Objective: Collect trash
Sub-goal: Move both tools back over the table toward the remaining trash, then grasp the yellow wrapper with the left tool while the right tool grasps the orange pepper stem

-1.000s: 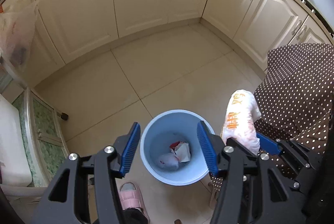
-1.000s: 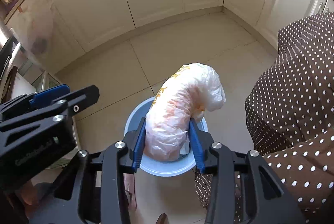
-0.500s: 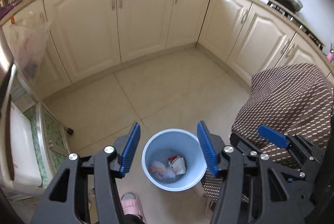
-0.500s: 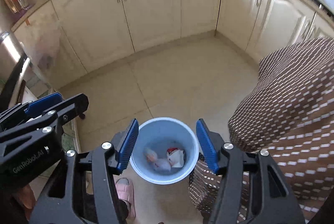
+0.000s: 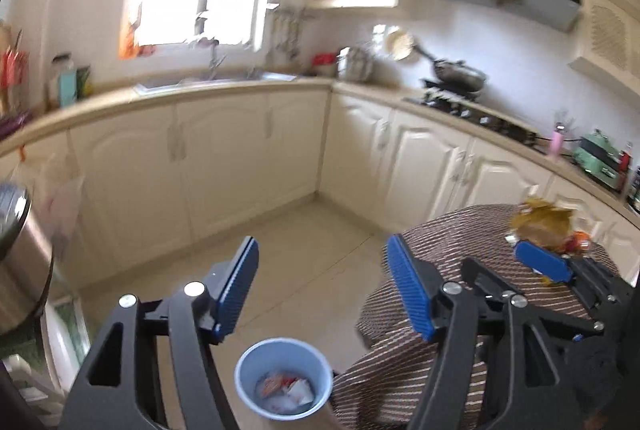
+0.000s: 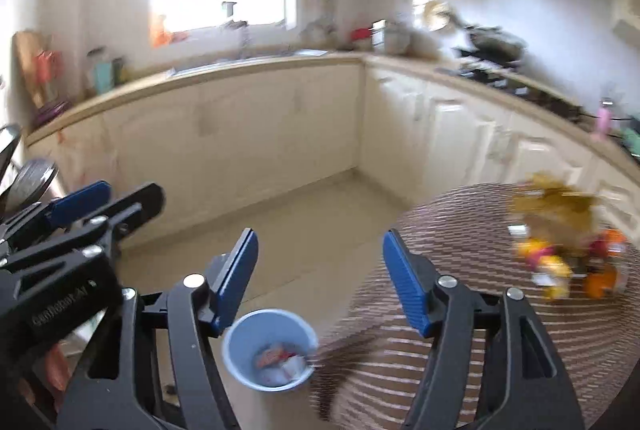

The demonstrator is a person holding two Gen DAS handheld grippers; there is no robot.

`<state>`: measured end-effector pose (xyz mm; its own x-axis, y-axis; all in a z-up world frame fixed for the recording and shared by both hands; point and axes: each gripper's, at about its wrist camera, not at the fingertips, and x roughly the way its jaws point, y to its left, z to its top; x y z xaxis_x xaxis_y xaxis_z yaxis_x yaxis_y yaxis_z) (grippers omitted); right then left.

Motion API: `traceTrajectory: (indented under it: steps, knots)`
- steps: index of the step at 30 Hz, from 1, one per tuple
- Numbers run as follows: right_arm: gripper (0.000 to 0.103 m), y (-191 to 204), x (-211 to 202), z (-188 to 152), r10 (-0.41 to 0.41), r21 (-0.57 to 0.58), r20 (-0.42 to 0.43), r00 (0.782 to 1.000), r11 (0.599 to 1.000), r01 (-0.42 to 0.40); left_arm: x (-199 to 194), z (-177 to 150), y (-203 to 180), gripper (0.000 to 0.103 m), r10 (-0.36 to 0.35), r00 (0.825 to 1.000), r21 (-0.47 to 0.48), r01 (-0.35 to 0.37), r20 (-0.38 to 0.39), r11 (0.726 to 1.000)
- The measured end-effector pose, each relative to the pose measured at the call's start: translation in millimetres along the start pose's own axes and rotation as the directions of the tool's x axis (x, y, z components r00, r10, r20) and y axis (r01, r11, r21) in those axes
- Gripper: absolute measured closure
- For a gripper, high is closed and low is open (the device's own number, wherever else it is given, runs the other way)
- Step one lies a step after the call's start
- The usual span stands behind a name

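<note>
Hanging above the floor, the left gripper (image 5: 320,286) and the right gripper (image 6: 318,280) had just been opening and held nothing. The trash (image 5: 285,392) lay in the blue bin (image 5: 248,362) beside the table (image 5: 472,250).

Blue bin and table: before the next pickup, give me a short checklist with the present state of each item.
1. Right tool empty, jaws apart: ok; they have just been opening, nothing between them.
2. Left tool empty, jaws apart: ok, likewise.
3. Blue bin upright on the floor with trash inside: ok.
4. Trash left on the brown patterned table: ok, a yellow wrapper pile lies at its far side.
5. Exact items in that pile: cannot tell, blurred in the right wrist view.
6. Tools apart from each other: ok.
</note>
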<state>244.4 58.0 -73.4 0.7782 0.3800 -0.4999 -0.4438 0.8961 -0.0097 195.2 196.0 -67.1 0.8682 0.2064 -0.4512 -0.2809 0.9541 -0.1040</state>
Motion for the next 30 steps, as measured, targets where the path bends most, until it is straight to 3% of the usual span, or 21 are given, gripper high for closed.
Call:
traceTrajectory:
  steps: [3,6,13,19,30]
  knots:
    - [0.039,-51,-25,-6,-0.071,0.05,0.02,0.997,0.996,0.07,-6,6,-46,0.035,-0.048,0.999,0.048,0.048,0.005,0.998]
    - [0.039,-98,-42,-16,-0.155,0.095,0.011,0.988,0.984,0.153,-2,6,-91,0.033,-0.143,0.989,0.064,0.145,-0.034,0.987]
    - [0.039,-194,-53,-47,-0.304,0.181,-0.057,0.951,0.934,0.309,45,-19,-201,0.033,-0.299,0.935,0.101,0.322,-0.19,0.941]
    - [0.039,-240,-43,-67,-0.332,0.225,-0.126,0.935,0.908,0.353,82,-42,-256,0.033,-0.325,0.906,0.104,0.364,-0.272,0.926]
    - [0.038,-290,-5,-87,-0.306,0.266,-0.255,0.917,0.89,0.371,155,-56,-318,0.036,-0.282,0.882,0.145,0.357,-0.378,0.923]
